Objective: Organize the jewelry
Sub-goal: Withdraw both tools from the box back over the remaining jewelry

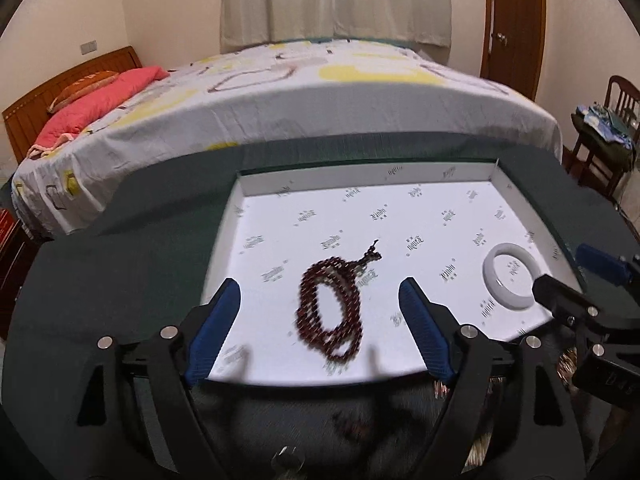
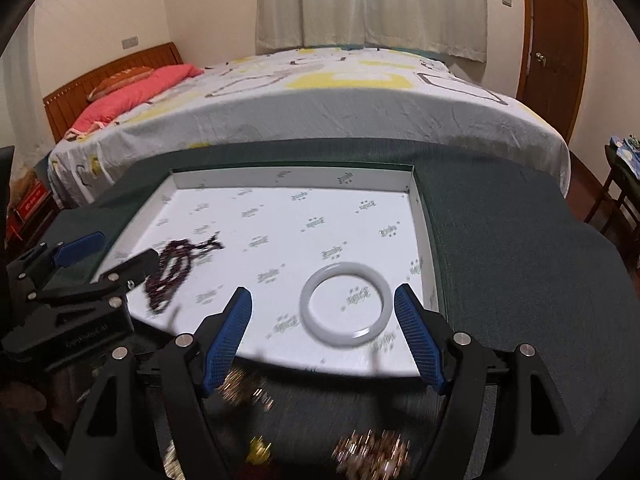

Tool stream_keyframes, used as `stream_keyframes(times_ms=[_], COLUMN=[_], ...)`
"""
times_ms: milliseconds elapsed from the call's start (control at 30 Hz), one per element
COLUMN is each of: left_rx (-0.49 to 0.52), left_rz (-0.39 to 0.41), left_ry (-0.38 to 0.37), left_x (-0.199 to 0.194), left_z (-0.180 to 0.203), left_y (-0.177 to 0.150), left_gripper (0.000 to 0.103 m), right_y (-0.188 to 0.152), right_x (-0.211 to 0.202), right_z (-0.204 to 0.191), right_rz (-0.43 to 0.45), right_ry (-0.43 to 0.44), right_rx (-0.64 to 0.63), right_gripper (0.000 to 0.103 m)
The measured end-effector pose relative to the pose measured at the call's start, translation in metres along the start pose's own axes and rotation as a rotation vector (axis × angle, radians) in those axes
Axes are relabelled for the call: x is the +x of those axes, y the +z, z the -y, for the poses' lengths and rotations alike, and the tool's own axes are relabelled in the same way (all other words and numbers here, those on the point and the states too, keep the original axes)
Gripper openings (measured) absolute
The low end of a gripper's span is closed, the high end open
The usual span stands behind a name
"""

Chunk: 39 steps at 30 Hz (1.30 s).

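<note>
The dark red bead necklace (image 1: 331,309) lies coiled on the floor of the shallow white tray (image 1: 360,178), towards its left half, with its tassel end pointing away from you. The white bangle (image 2: 346,304) lies flat on the same tray floor, well apart from the beads, near the tray's right wall.

Your left gripper (image 1: 320,300) hangs above the beads with its jaws spread wide; the blue pads (image 1: 214,332) stand clear on either side and nothing is pinched between them. Your right gripper (image 2: 323,312) hovers over the bangle, jaws likewise spread, one pad (image 2: 418,336) just right of the ring and the other well to its left, neither pressing on it.

The tray sits on a tabletop (image 2: 500,240) covered in dark green cloth. On the cloth nearest you, below the tray's front edge, lies a scatter of gold-coloured pieces (image 2: 372,452); they are too blurred to say what they are, though they look like more jewelry.

Beyond the tabletop stands a bed (image 1: 320,96) with a patterned white and yellow sheet and a pink pillow (image 1: 100,100).
</note>
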State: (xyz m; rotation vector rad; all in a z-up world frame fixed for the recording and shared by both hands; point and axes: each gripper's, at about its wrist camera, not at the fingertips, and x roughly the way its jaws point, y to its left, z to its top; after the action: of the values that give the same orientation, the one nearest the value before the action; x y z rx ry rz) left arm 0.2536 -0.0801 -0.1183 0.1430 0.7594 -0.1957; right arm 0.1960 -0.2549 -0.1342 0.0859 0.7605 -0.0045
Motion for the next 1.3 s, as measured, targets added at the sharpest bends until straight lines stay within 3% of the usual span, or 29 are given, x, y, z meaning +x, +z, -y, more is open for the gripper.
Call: stream_keyframes(times_ms=[467, 733, 1300], left_rx=[-0.033, -0.107, -0.122], left_rz=[-0.024, -0.092, -0.135], left_ry=[0.102, 0.151, 0.175], left_x=[-0.080, -0.102, -0.101], left_z=[-0.053, -0.078, -0.086], left_y=[-0.072, -0.118, -0.133], left_gripper=[0.080, 0.080, 0.080], right_y=[-0.076, -0.113, -0.112], right_x=[-0.059, -0.055, -0.027], right_z=[-0.030, -0.051, -0.086], right_rz=[-0.040, -0.125, -0.148], right_ry=[0.050, 0.086, 0.039], right_rx=[0.014, -0.007, -0.100], right_gripper=[0.071, 0.071, 0.069])
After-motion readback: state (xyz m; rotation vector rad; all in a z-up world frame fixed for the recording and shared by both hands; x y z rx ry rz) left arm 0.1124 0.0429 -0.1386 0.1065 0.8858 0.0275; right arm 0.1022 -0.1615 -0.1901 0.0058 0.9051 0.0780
